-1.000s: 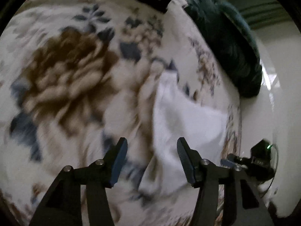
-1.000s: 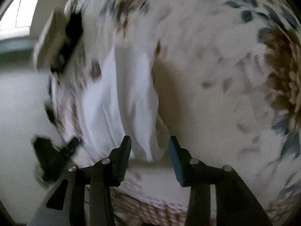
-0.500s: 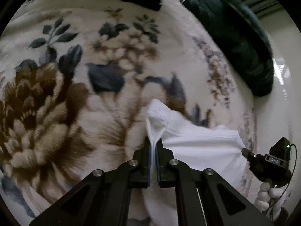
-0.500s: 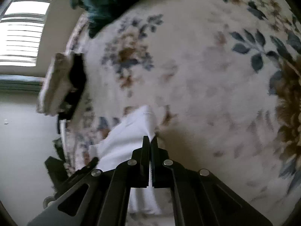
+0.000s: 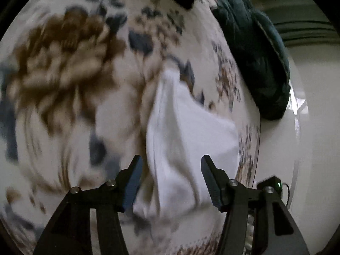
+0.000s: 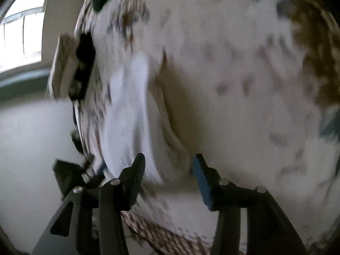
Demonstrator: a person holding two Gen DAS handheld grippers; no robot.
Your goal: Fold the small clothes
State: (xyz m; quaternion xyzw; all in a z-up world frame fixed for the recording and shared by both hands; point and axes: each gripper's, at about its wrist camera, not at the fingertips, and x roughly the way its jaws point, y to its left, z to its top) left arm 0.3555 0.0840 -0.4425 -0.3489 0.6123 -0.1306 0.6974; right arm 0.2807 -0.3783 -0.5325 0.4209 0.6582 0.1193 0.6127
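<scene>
A small white garment (image 5: 187, 131) lies rumpled on the floral blanket (image 5: 63, 80) near the bed's edge. My left gripper (image 5: 171, 182) is open, its jaws spread above the garment's near end, holding nothing. In the right wrist view the same white garment (image 6: 129, 110) lies along the blanket's edge. My right gripper (image 6: 167, 176) is open and empty over the garment's near end. Both views are blurred by motion.
A dark teal bundle (image 5: 257, 53) lies at the blanket's far right edge. A dark object and a beige folded item (image 6: 70, 70) sit at the bed's edge near a window. The other gripper's body (image 5: 274, 184) shows at the lower right. The floral blanket (image 6: 244, 85) stretches wide.
Half a second ago both grippers were shut on corners of the white garment. Now both have opened and let it go, and the garment lies loose on the blanket.
</scene>
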